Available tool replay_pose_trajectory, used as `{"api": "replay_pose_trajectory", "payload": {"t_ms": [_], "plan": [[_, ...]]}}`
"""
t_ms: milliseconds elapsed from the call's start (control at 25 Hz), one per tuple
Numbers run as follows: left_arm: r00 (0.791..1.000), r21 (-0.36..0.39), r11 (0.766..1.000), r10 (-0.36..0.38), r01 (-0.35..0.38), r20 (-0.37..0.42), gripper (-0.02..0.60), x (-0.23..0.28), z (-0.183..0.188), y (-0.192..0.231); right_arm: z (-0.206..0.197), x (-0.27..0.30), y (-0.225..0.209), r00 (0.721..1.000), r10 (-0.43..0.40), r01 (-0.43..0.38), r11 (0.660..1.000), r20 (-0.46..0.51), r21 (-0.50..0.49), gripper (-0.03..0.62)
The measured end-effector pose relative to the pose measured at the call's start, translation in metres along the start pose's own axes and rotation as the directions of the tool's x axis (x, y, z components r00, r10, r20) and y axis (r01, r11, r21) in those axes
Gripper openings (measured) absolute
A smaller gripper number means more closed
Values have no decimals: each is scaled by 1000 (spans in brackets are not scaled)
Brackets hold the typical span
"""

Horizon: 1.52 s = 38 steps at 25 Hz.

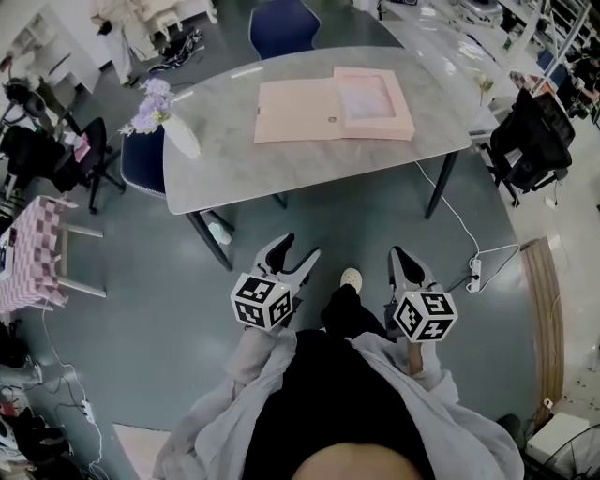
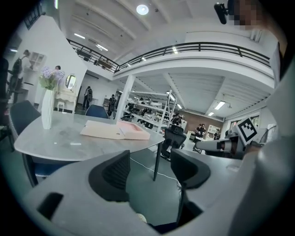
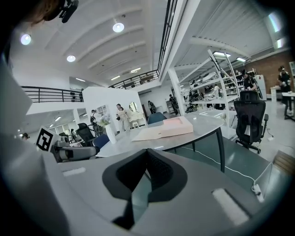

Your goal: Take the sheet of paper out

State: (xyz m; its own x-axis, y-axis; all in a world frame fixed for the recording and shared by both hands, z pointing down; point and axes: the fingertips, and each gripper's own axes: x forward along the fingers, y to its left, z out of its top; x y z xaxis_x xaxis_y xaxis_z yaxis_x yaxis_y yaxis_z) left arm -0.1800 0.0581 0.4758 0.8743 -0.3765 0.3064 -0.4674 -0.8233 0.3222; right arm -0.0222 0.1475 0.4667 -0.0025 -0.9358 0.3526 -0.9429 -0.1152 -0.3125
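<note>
A pink box folder [image 1: 335, 109] lies open on the grey table [image 1: 234, 164], lid flat to the left. A pale sheet of paper [image 1: 366, 97] rests in its right-hand tray. Both grippers hang well short of the table, over the floor in front of the person. My left gripper [image 1: 293, 253] is open with nothing between its jaws; my right gripper [image 1: 405, 262] is shut and empty. The left gripper view shows its own gripper [image 2: 152, 170] open and the folder [image 2: 115, 130] far ahead. In the right gripper view its gripper [image 3: 146, 173] is shut, with the folder [image 3: 161, 129] on the table beyond.
A white vase with purple flowers [image 1: 173, 127] stands at the table's left end. Blue chairs [image 1: 281, 26] sit behind and left of the table, a black office chair [image 1: 534, 141] to the right. A power strip [image 1: 474, 273] with cable lies on the floor.
</note>
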Motion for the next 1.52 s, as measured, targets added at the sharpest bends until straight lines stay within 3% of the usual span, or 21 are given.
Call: {"api": "replay_pose_trajectory", "payload": {"t_ms": [520,1080,1280,1520], "plan": [[998,-32,998,48,-46,38,268,110,62,39,76,91,-71,999,54,-54,998,-8,-32,8],[997,-43,996,78,-76,30,268,180,81,61,99,153,-120,995,94,-95,995,-31,-24,8],[994,-60,994,98,-95,50,267,192,83,67,101,168,-133,994,105,-107,994,-42,-33,8],[995,-97,990,101,-99,17,268,195,73,65,98,173,-138,993,105,-106,994,-55,-4,8]]}}
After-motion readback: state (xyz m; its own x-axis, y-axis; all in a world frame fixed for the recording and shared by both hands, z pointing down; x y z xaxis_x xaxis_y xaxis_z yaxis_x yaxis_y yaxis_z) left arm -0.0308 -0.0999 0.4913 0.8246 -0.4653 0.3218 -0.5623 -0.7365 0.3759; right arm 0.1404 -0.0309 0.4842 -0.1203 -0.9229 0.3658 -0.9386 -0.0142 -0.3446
